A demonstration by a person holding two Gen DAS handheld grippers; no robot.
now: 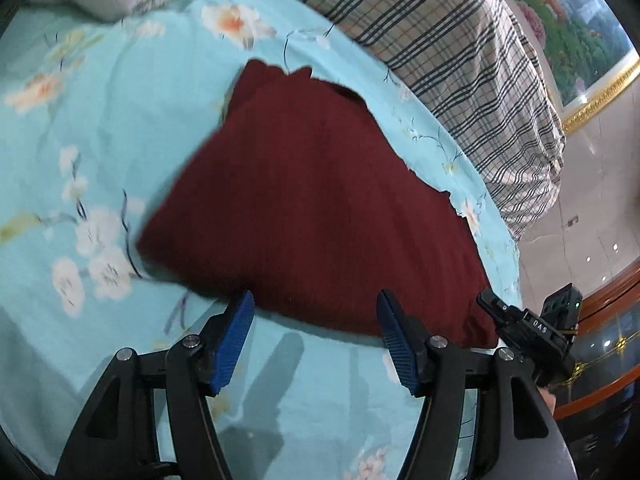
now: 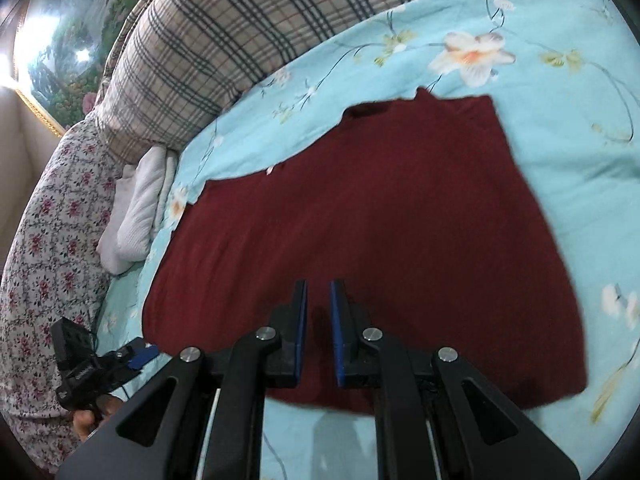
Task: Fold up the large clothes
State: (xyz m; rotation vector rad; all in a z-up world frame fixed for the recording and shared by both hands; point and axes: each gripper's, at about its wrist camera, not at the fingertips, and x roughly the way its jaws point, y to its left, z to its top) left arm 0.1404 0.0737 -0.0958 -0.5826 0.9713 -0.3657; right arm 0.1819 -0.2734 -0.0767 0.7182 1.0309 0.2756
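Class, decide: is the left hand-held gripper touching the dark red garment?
Apart. In the left wrist view the open left hand-held gripper sits short of the dark red garment, with its shadow on the sheet below.

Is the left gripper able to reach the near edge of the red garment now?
Probably yes. The left gripper is open, just before the near edge of the red garment, which lies flat on the blue sheet. Nothing lies between them.
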